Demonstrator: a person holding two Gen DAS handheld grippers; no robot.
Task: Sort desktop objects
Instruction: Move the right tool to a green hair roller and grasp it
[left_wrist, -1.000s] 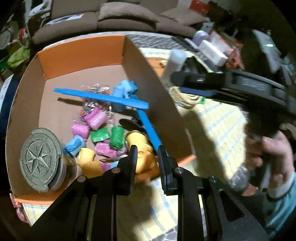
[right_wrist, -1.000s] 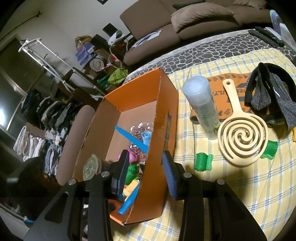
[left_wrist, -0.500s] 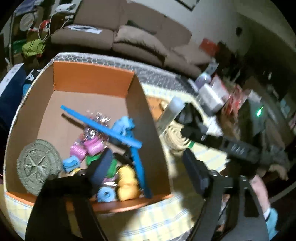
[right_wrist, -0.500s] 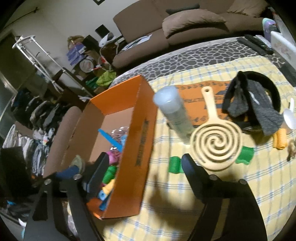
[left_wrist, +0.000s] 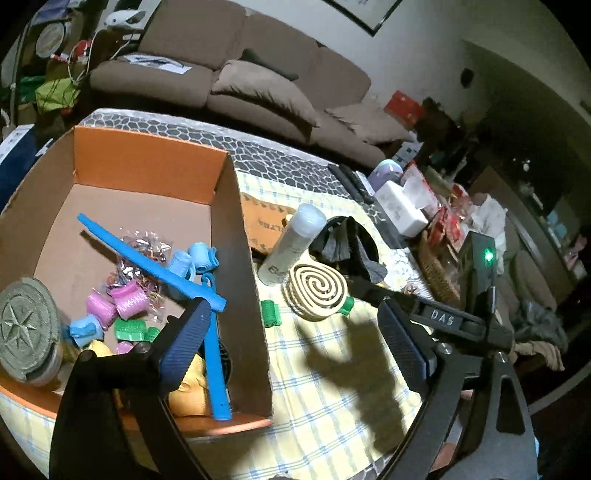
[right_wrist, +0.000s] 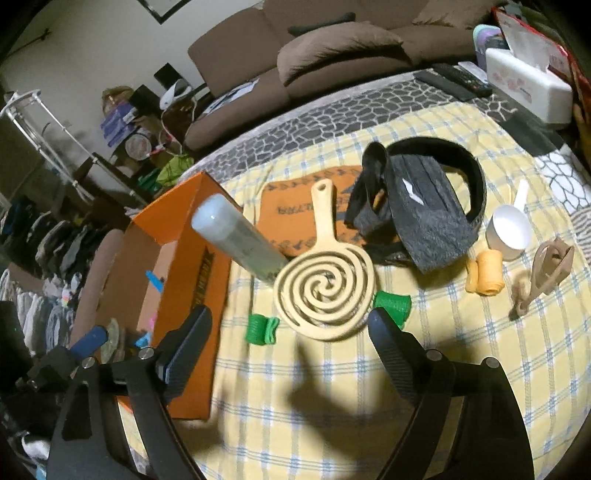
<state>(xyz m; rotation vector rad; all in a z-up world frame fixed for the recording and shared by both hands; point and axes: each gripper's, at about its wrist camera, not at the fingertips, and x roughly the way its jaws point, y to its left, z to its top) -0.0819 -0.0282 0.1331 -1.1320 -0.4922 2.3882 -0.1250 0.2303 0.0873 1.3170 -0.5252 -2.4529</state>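
Note:
An orange cardboard box (left_wrist: 236, 236) (right_wrist: 201, 266) holds two blue combs (left_wrist: 147, 262), several hair rollers (left_wrist: 129, 301) and a round compass-lid jar (left_wrist: 26, 328). My left gripper (left_wrist: 295, 343) is open and empty above the box's right wall. My right gripper (right_wrist: 288, 339) is open and empty above a beige spiral trivet (right_wrist: 325, 291) (left_wrist: 317, 291). Two green rollers (right_wrist: 262, 328) (right_wrist: 393, 304) lie beside the trivet on the yellow checked cloth. A yellow roller (right_wrist: 485, 271) lies further right.
A grey spray bottle (right_wrist: 236, 236) (left_wrist: 291, 247) stands between box and trivet. An orange mat (right_wrist: 288, 214), a black and grey headband bundle (right_wrist: 424, 206), a white scoop (right_wrist: 509, 229) and a beige clip (right_wrist: 550, 269) lie on the cloth. A tissue box (right_wrist: 528, 85) and remotes (right_wrist: 454, 83) sit at the back.
Both grippers opened wide and swung right, away from the box. The blue comb the left gripper held now lies in the box.

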